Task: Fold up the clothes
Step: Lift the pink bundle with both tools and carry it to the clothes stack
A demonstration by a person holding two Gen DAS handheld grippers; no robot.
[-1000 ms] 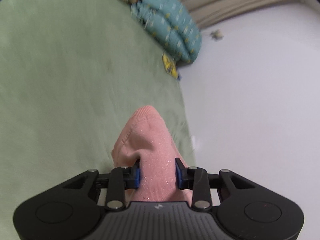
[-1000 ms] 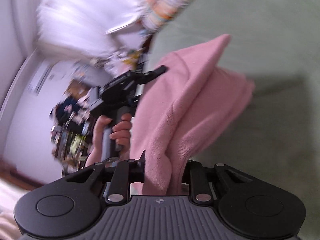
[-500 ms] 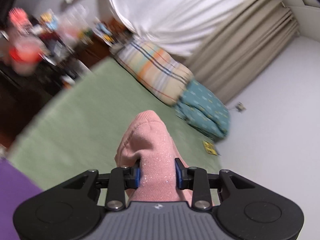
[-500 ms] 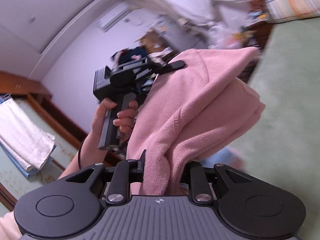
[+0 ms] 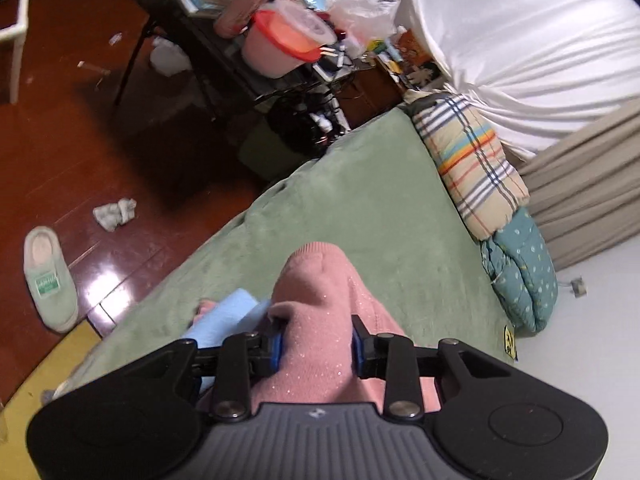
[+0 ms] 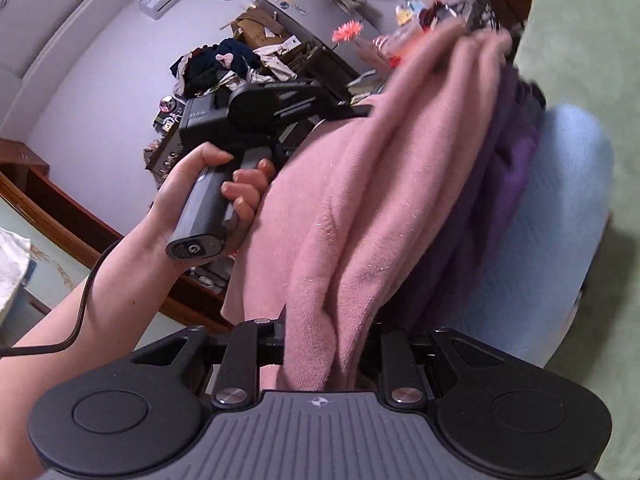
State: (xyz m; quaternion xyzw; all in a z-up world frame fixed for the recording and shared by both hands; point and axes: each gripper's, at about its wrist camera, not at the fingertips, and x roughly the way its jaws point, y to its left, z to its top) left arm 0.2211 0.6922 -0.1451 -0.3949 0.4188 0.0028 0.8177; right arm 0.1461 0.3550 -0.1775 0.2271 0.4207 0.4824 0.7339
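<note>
A pink knit sweater [image 5: 320,304] is held up between both grippers above a green bed cover [image 5: 372,196]. My left gripper [image 5: 316,346] is shut on a bunched fold of it. My right gripper [image 6: 326,346] is shut on another part of the sweater [image 6: 352,208], which hangs in thick folds. In the right wrist view the left gripper [image 6: 260,108] shows in a hand, clamped on the sweater's far edge. A light blue garment [image 6: 556,220] and a purple one [image 6: 508,168] lie under the sweater; the blue one also shows in the left wrist view [image 5: 224,316].
A striped pillow [image 5: 468,160] and a teal pillow [image 5: 520,268] lie at the bed's far edge by a wall. A cluttered dark table [image 5: 256,48] stands past the bed's corner. A slipper [image 5: 48,276] lies on the wooden floor.
Both grippers have swung with the pink sweater toward the bed's corner near the floor. The sweater now hangs over the blue and purple garments. Both grips are unchanged.
</note>
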